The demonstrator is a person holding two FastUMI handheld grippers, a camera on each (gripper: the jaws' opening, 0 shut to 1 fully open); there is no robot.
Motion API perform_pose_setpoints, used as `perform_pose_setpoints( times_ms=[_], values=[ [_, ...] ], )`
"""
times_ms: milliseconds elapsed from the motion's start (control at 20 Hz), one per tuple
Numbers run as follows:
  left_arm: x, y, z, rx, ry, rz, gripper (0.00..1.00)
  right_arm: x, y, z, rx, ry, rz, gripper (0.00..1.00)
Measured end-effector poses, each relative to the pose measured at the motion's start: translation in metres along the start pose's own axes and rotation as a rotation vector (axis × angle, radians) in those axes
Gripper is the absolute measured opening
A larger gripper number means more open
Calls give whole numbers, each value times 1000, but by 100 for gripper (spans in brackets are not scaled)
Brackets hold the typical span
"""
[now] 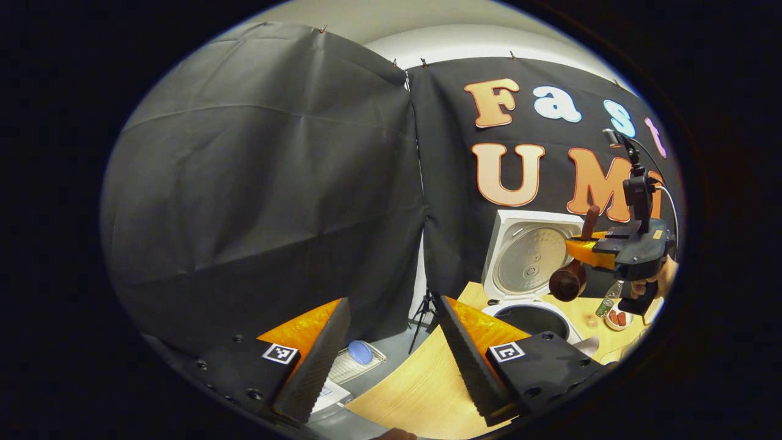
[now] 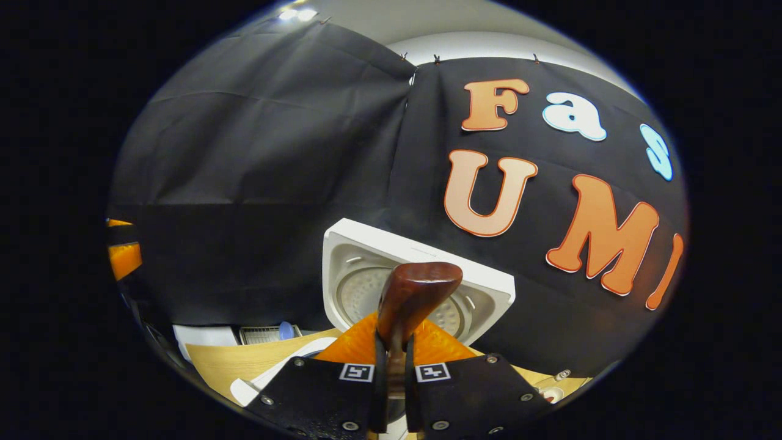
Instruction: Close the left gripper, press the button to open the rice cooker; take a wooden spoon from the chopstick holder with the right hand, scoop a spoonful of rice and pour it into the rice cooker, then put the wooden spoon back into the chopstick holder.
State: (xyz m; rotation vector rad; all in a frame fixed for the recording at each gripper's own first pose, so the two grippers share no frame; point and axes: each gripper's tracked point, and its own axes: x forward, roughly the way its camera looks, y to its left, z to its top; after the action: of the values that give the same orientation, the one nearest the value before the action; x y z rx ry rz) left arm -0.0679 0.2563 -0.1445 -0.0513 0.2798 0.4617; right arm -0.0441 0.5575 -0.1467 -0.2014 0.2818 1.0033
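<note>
Left gripper [image 1: 391,348] idle, fingers apart. Rice cooker [image 1: 530,269] lid already up. Right gripper [image 2: 391,379] clamped on wooden spoon [image 2: 412,293], bowl over the pot (rice load not visible). Pour status unclear; return to holder pending.

I can read no text on anything before my grippers. The square black-and-white marker tags [image 2: 357,371] on my gripper's finger mounts carry patterns, not words.
</note>
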Motion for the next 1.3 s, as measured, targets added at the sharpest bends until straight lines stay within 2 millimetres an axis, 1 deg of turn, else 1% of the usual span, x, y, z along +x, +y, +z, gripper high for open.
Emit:
perform_pose_setpoints(
  times_ms=[50, 100, 150, 300, 450, 550, 600, 650, 700, 850, 900, 950, 1000, 1050, 1100, 1250, 1300],
  values=[
    [-3, -2, -1, -4, 0, -2, 98, -5, -8, 2, 44, -5, -6, 11],
    [-5, -6, 0, -5, 0, -6, 95, -10, -16, 3, 99, -5, -6, 11],
    [-8, -10, 0, -3, 0, -7, 98, -16, -23, 1, 158, -4, 3, 11],
    [-18, -26, 2, 2, -6, -17, 98, -35, -54, -16, 314, 16, -9, 11],
    [-27, -50, 0, 9, -1, -34, 98, -66, -87, -30, 472, 26, -20, 11],
    [-33, -75, -1, -5, 9, -64, 98, -90, -111, -41, 571, 30, -27, 11],
    [-36, -90, -1, -11, 15, -85, 95, -102, -126, -48, 608, 29, -44, 11],
    [-38, -104, -1, -11, 18, -105, 95, -115, -142, -58, 633, 28, -67, 11],
    [-40, -118, -1, -3, 18, -121, 98, -127, -157, -69, 652, 31, -94, 11],
    [-46, -160, 4, 12, 12, -171, 98, -164, -203, -101, 682, 43, -172, 11],
    [-50, -177, 5, 12, 16, -198, 95, -178, -218, -110, 689, 43, -200, 11],
    [-53, -191, 4, 14, 16, -218, 95, -190, -231, -120, 696, 46, -228, 11],
    [-57, -203, 5, 22, 16, -236, 98, -204, -244, -129, 701, 49, -257, 11],
    [-60, -214, 5, 32, 14, -249, 95, -217, -257, -138, 702, 49, -287, 11],
    [-63, -223, 5, 41, 14, -264, 98, -230, -269, -148, 703, 52, -318, 11],
    [-70, -250, 3, 61, 20, -302, 98, -268, -308, -181, 702, 64, -412, 11],
    [-72, -258, 3, 66, 24, -312, 95, -282, -319, -193, 704, 70, -445, 11]
  ],
)
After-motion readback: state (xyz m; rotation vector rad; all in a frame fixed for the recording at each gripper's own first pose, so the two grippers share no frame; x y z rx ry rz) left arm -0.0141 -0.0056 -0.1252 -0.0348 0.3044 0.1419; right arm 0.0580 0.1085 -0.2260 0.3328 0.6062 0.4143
